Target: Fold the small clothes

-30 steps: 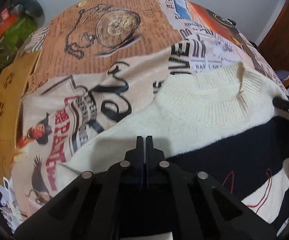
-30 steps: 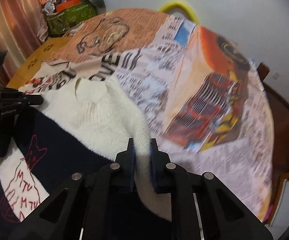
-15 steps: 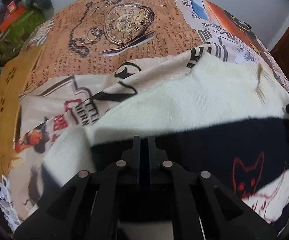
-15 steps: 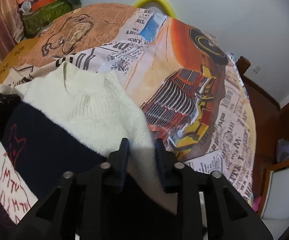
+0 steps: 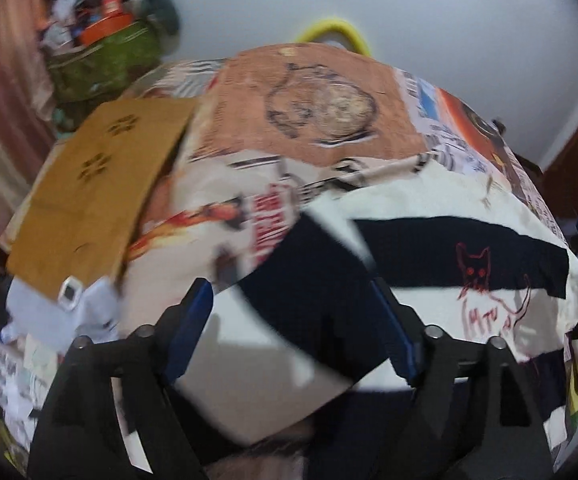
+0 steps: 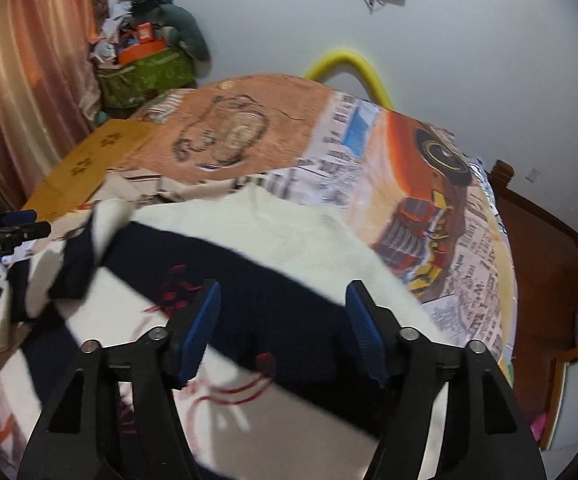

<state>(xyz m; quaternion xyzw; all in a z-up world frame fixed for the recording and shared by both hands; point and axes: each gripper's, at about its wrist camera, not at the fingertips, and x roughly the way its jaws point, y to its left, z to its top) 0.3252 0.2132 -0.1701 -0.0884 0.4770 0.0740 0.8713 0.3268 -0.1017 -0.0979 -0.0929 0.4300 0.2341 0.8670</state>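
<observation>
The lower part of the sweater [image 5: 429, 200] is being cut off by the frame edge and hidden behind gripper bodies, and its left sleeve [image 6: 77, 256] is being blurred. The sweater is being shown flat on the printed bedspread [image 6: 369, 152], neck away from the cameras. The left gripper [image 5: 289, 320] and right gripper [image 6: 283, 320] are being held spread wide, nothing pinched.

Red "MTV" lettering on the sweater [image 5: 485, 316].
</observation>
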